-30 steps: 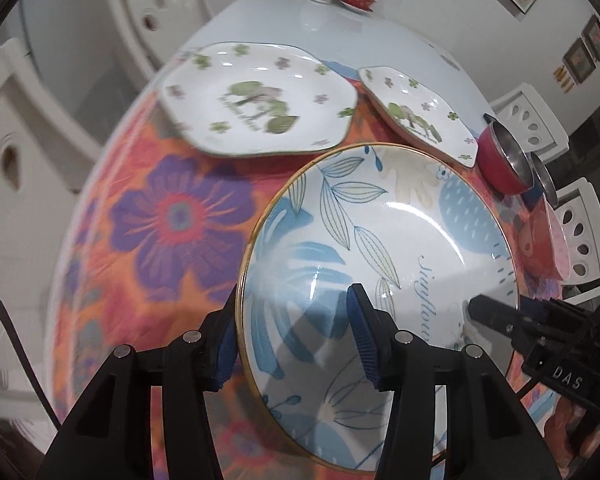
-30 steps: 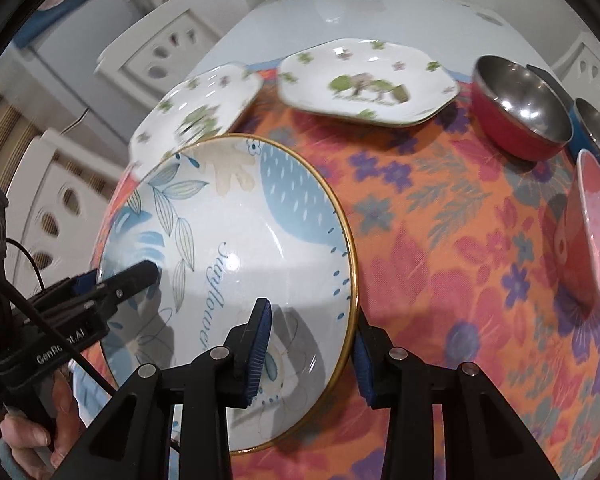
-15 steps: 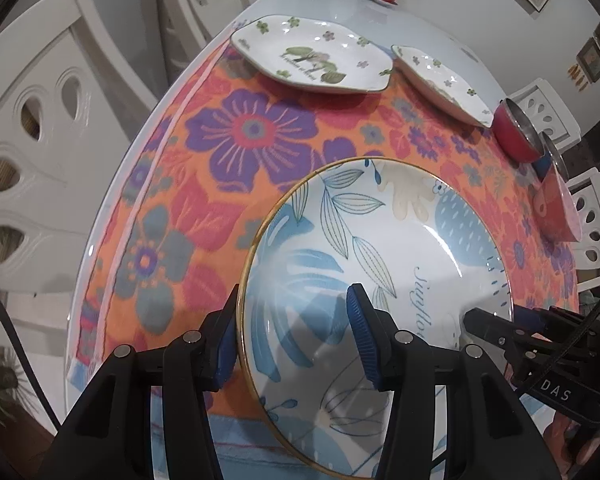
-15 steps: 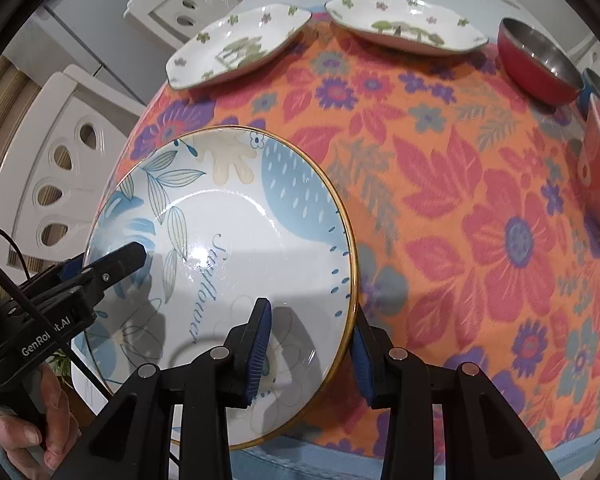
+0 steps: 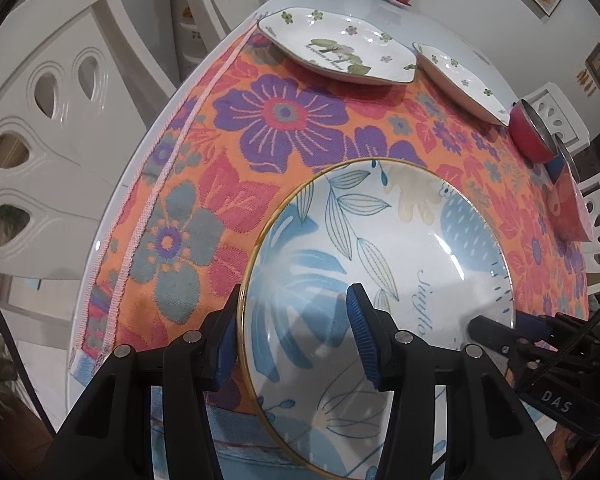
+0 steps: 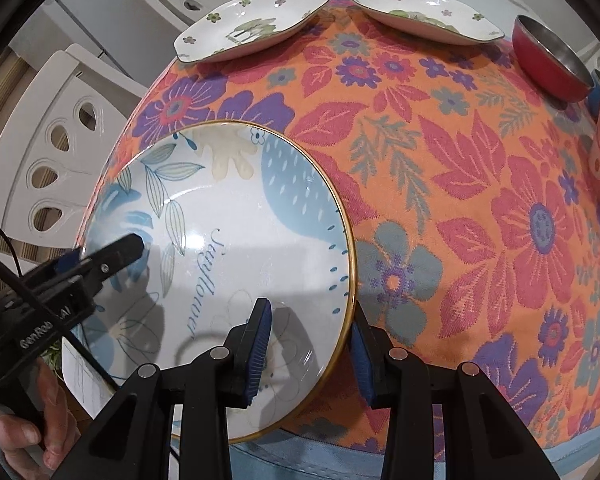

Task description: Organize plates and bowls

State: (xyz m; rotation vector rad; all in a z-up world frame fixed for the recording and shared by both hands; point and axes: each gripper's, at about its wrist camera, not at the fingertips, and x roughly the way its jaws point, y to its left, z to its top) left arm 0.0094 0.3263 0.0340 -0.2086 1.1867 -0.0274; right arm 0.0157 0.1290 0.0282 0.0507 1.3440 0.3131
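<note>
Plate (image 5: 380, 264) tilted, both claws gripping rim

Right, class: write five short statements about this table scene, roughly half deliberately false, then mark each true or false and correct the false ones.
1. Both grippers grip the rim of the round blue leaf-print plate. True: the left gripper and right gripper each straddle its edge.
2. Two white flower-print plates are stacked together. False: they lie side by side at the far end of the table.
3. The red bowl has a metal inside. True.
4. The tablecloth is plain white. False: it is orange with big flowers.
5. The red bowl sits on the round plate. False: it stands apart, far right.
</note>
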